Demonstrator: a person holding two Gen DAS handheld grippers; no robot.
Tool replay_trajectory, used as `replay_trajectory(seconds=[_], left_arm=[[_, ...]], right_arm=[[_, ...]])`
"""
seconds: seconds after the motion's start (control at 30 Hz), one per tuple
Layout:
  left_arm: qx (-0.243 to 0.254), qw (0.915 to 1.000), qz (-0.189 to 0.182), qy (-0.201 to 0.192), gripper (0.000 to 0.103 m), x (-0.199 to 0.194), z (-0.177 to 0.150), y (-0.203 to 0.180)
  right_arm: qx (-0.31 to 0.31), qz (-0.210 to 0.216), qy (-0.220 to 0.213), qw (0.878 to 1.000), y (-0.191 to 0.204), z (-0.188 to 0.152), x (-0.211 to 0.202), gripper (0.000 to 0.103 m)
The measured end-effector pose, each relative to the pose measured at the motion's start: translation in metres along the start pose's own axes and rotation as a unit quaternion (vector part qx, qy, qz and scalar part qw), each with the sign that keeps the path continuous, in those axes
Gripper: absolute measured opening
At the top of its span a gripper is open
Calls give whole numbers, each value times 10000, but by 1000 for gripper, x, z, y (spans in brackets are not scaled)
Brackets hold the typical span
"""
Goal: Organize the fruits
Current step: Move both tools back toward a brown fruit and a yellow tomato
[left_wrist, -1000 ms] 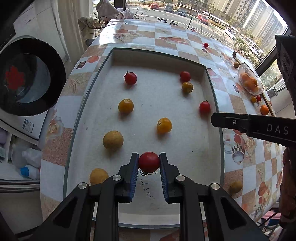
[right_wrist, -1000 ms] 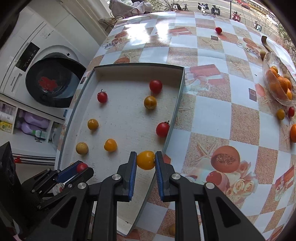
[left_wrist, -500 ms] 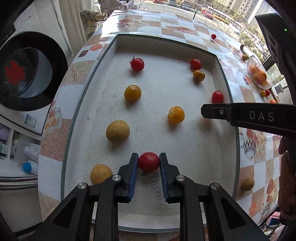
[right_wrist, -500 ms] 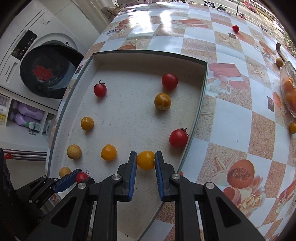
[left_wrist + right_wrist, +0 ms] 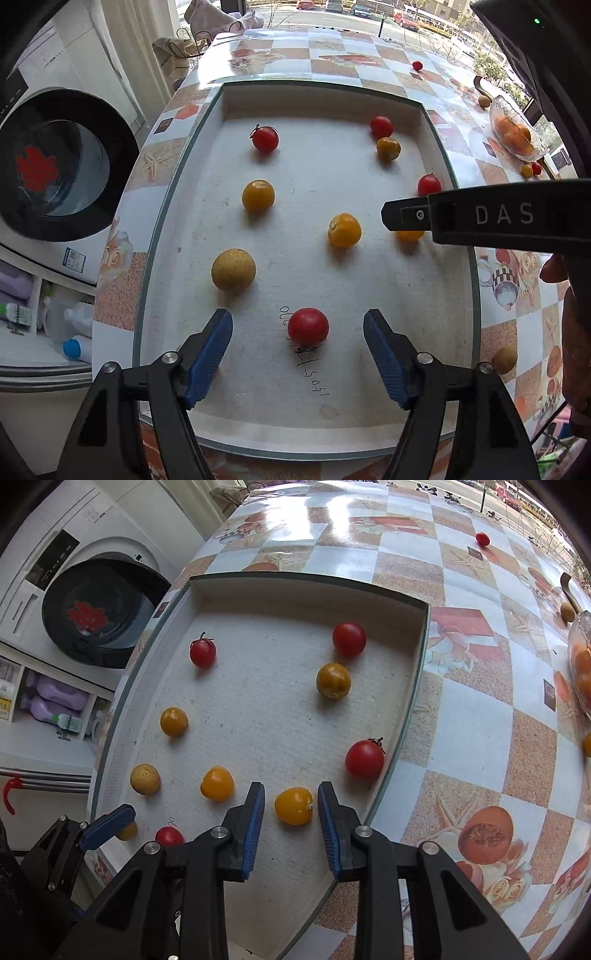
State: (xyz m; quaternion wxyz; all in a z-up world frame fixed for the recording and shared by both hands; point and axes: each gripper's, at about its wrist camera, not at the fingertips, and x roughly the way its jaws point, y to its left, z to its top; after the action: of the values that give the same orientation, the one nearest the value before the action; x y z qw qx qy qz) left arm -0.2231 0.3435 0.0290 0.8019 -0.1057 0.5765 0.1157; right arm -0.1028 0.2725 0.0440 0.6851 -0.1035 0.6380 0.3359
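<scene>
A shallow white tray (image 5: 218, 122) (image 5: 417, 686) on the checkered table holds several red and yellow fruits. My left gripper (image 5: 297, 328) is open wide around a red tomato (image 5: 308, 327) lying on the tray floor near the front edge. My right gripper (image 5: 291, 805) is open, its pads apart on either side of a yellow tomato (image 5: 294, 805) resting in the tray near its right wall. The right gripper also shows from the side in the left wrist view (image 5: 391, 218), and hides most of that yellow tomato there.
A glass bowl of orange fruits (image 5: 515, 134) stands at the table's far right, with loose fruits around it and one red tomato (image 5: 482, 539) far back. A brown fruit (image 5: 504, 359) lies outside the tray's right wall. A washing machine (image 5: 92, 613) stands left.
Both grippers have opened. The red tomato has left the left gripper and the yellow tomato has left the right gripper; both now lie on the tray floor. The right gripper moved in over the tray.
</scene>
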Motion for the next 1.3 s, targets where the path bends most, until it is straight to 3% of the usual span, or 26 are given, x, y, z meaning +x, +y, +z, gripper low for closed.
replay_trajectory(seconds=[0.1,0.13,0.17,0.4,0.8,1.03,1.1,1.17,1.3], left_arm=[[24,10000,-18,59,75,0,2,-2],[33,10000,-27,62,75,-2,3,-3],[49,10000,-36,54,75,-3,4,-4],[322,9994,-64,-76,75,-16,8,-29],[1076,9921,-602,-245,75,-46,-4,-114],[1247,9893,-729,-213,75,-41,-29,-161],[1190,9908,-635,-134,75,-33,-35,-168],[1126,9924,-486,-99,75,-26,-39,-173],[948,9951,-297,20,75,-12,-44,-174]], right_arm=[[118,216,-188,9995,-1,1,-14,63],[159,236,-305,9991,-2,1,-20,77],[200,325,-400,9985,-4,0,-27,79],[729,118,-587,9955,-50,-15,-57,79],[1773,-568,-425,9816,-158,-73,-74,79],[2101,-803,-668,9721,-198,-73,-78,79],[2105,-871,-751,9708,-207,-66,-76,77],[2089,-935,-816,9700,-214,-60,-74,66],[2033,-1005,-906,9697,-226,-45,-68,58]])
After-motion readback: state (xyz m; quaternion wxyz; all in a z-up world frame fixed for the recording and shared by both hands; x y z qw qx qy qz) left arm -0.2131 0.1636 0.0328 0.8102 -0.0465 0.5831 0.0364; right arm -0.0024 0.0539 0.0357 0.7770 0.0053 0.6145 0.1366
